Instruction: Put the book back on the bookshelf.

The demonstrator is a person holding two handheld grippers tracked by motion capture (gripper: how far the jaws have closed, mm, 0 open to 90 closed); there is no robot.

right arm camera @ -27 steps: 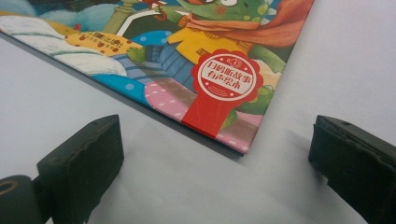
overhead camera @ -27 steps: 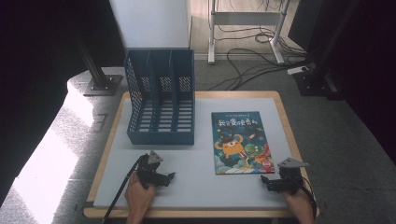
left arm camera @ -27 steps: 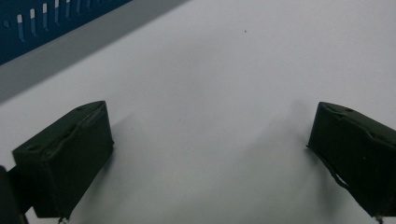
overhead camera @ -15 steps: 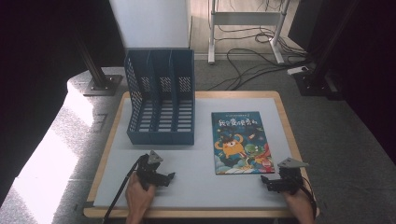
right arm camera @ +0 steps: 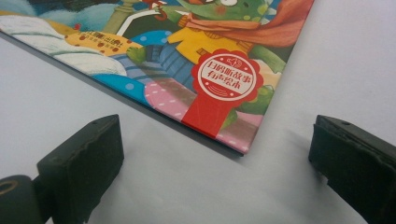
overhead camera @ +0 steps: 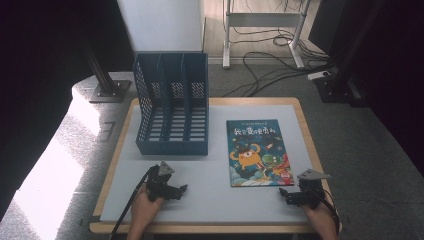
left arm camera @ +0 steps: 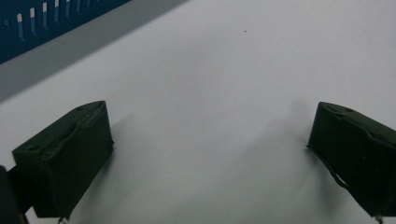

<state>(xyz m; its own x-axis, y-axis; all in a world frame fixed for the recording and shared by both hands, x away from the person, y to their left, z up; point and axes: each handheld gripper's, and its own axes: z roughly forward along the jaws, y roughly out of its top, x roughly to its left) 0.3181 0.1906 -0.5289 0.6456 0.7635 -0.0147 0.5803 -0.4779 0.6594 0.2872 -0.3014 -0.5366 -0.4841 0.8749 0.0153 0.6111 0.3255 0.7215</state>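
Each bare hand carries a black claw, left claw point(overhead camera: 183, 189) and right claw point(overhead camera: 283, 193), topped by a grey three-cornered plate; a black cable trails from each.

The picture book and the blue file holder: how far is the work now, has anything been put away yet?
Nothing looks done yet. The picture book lies flat on the table, beside the blue file holder, whose three slots look empty. In hand: the right gripper, open, points at the book's near corner without touching it. The left gripper is open over bare table. Gripping and moving the book is all left.
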